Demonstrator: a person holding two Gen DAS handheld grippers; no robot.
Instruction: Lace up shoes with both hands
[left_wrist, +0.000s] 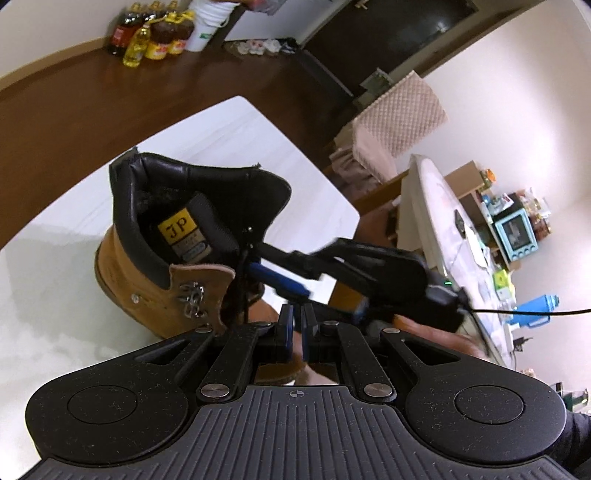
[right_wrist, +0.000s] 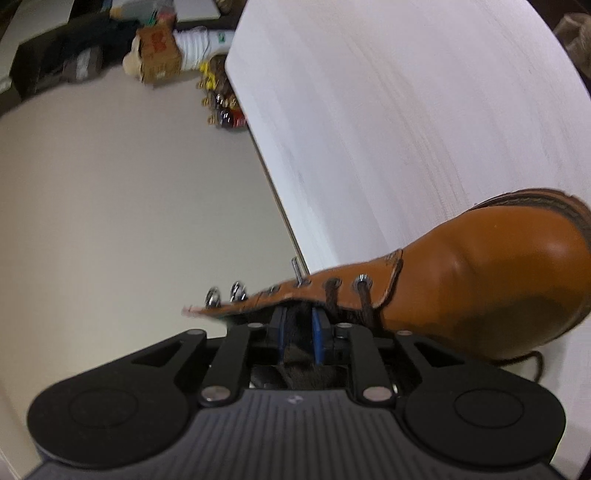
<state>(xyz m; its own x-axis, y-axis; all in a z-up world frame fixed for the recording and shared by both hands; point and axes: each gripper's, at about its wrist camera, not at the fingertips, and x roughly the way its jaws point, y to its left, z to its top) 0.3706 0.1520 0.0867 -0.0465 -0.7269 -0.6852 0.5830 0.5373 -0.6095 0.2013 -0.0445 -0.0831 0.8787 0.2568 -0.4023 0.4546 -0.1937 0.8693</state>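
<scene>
White table (left_wrist: 207, 155) bore the boot (left_wrist: 147, 258); my right gripper (right_wrist: 297, 328), part-open, straddled its tongue (right_wrist: 297, 325), left gripper (left_wrist: 297, 321) nearly closed, empty, so I judged slow lace (right_wrist: 365, 302) pulls best.

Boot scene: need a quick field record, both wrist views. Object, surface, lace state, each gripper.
object: tan boot with black collar, upright
surface: white table
lace: dark lace threaded through the eyelets nearest the toe; hooks at the top bare
left gripper: fingers nearly together beside the boot; whether it holds lace cannot be told
right gripper: fingers apart, at the boot's tongue area
blur: right wrist view smeared
</scene>
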